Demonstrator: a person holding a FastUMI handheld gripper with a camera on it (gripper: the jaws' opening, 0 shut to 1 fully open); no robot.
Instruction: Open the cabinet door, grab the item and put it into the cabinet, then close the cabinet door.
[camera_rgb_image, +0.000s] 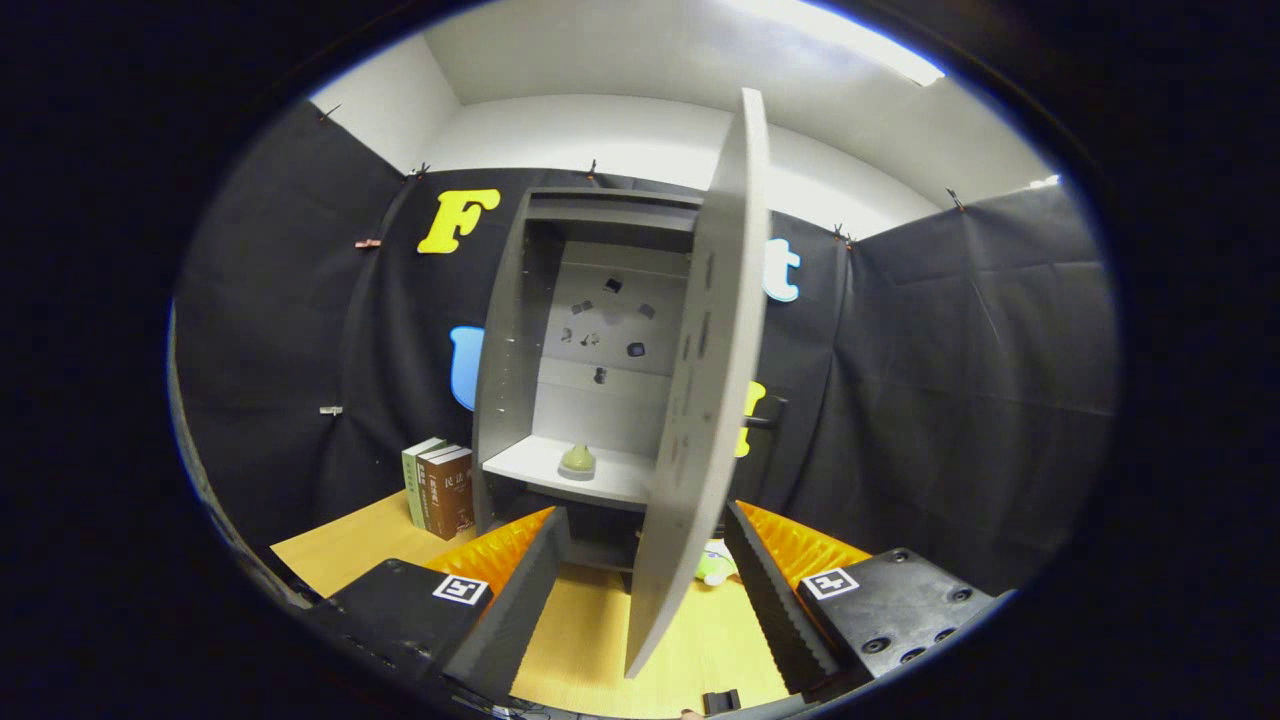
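Your gripper is spread wide, empty, the cabinet door edge-on between its fingers. A small green item sits shelved; closing the door seemingly comes next.

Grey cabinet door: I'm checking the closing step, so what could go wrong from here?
1. The grey cabinet door stands edge-on between the open gripper fingers; a push could slip off its thin edge.
2. A small green-and-white item lies on the wooden table behind the door and might get swept.

grey cabinet, grey door, pale green item, wood-tone table.
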